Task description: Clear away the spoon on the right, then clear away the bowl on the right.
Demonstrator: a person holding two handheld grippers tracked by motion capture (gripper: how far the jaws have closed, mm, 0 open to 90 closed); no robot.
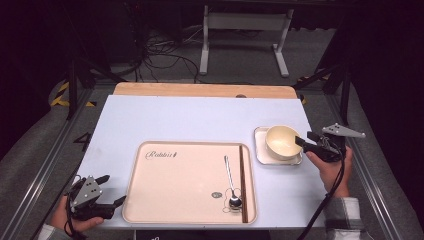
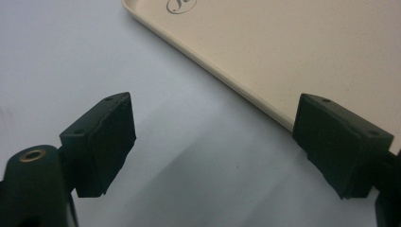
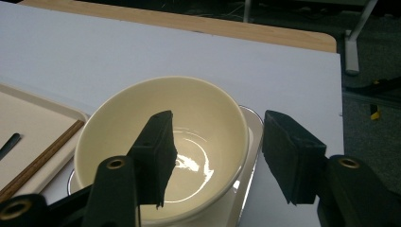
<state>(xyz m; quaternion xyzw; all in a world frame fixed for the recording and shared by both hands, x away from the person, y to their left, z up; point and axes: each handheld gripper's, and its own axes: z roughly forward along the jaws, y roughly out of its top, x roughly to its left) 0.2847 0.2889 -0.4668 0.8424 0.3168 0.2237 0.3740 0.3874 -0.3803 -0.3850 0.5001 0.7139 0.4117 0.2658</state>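
A cream bowl (image 1: 282, 141) (image 3: 198, 142) stands on a small square plate (image 1: 261, 155) (image 3: 253, 137) at the right of the table. My right gripper (image 1: 304, 137) (image 3: 217, 142) is open at the bowl's right rim, one jaw over the inside and the other outside. A beige tray (image 1: 175, 185) (image 2: 283, 47) lies in the middle, carrying a metal spoon (image 1: 231, 180) and dark chopsticks (image 1: 243, 182) (image 3: 42, 158) along its right side. My left gripper (image 1: 115, 189) (image 2: 213, 142) is open and holds nothing, low over the table beside the tray's left edge.
A white mat (image 1: 200, 120) covers the table, with a wooden strip (image 1: 200, 90) at its far edge. Metal rails run along both sides. Cables and a stand's legs lie on the floor beyond.
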